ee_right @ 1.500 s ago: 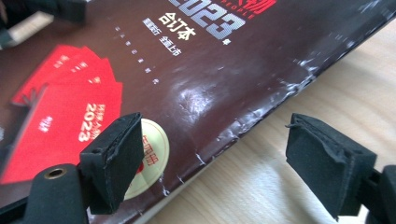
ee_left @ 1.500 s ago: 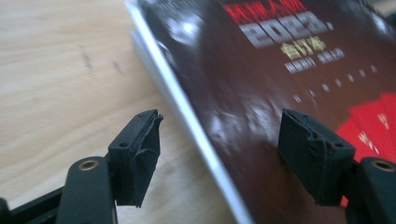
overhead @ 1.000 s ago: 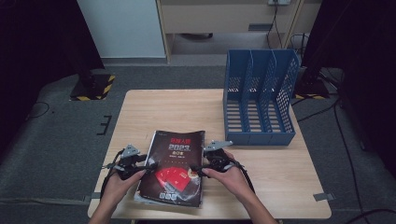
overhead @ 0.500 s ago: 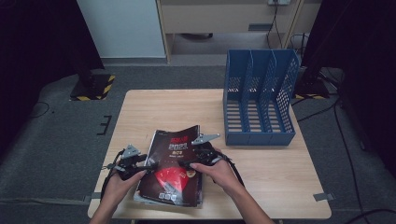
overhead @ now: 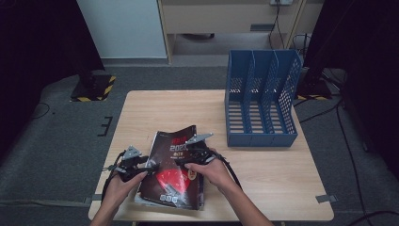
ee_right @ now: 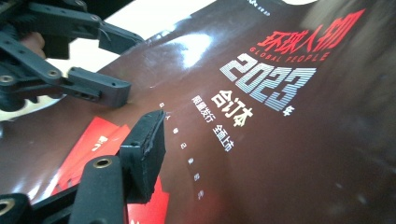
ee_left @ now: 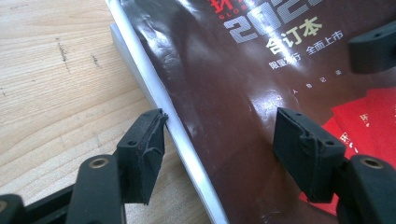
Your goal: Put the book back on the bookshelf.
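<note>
Both grippers spread: left gripper [ee_left: 219, 154] straddles magazine [overhead: 174, 172] spine; right gripper [overhead: 188, 155] closing above cover

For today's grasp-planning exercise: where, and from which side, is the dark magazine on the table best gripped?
Grip the magazine at its left long edge, coming in low from the table side. It lies flat, so only that raised edge offers purchase; the left gripper already straddles it.
</note>
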Tool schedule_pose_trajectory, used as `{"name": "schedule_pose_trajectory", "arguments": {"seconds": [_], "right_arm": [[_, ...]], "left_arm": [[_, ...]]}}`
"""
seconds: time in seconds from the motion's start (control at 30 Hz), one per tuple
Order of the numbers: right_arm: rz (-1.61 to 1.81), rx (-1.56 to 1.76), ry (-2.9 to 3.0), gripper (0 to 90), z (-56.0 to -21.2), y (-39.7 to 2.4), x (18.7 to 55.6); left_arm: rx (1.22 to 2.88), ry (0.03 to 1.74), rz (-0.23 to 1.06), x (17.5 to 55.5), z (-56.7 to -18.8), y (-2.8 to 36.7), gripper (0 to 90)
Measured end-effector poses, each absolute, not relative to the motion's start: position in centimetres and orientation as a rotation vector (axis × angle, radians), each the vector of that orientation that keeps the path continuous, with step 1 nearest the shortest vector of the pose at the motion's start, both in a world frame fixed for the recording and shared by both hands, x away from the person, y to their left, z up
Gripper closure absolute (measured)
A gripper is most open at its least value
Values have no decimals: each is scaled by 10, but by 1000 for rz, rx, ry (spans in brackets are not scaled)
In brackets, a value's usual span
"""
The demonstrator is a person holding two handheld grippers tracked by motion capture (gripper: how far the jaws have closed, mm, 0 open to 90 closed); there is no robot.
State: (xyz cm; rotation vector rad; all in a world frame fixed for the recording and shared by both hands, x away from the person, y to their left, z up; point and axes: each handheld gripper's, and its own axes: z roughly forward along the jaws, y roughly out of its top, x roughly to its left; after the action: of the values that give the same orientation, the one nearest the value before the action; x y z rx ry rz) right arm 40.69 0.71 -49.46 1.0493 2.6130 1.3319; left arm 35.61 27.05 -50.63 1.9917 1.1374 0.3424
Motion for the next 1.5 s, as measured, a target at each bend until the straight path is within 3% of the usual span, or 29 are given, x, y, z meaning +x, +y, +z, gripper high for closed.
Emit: {"name": "schedule_pose_trajectory", "arguments": {"seconds": [0.07, 0.3, 0.4, 0.57, 1.5], "right_arm": [[1302, 1064, 2617, 441, -495, 8, 408], [1351, 1096, 2543, 741, -490, -1, 411], [1397, 1070, 2513, 794, -483, -5, 413], [1457, 974, 2465, 816, -465, -10, 411], [1615, 682, 2331, 857, -420, -8, 405]], "left_arm": [[1993, 1140, 339, 356, -506, 270, 338], [1991, 1122, 345, 356, -504, 268, 334], [1976, 1118, 344, 357, -503, 267, 296], [1951, 1129, 345, 359, -504, 266, 194], [1861, 1017, 270, 374, -504, 260, 131]]}}
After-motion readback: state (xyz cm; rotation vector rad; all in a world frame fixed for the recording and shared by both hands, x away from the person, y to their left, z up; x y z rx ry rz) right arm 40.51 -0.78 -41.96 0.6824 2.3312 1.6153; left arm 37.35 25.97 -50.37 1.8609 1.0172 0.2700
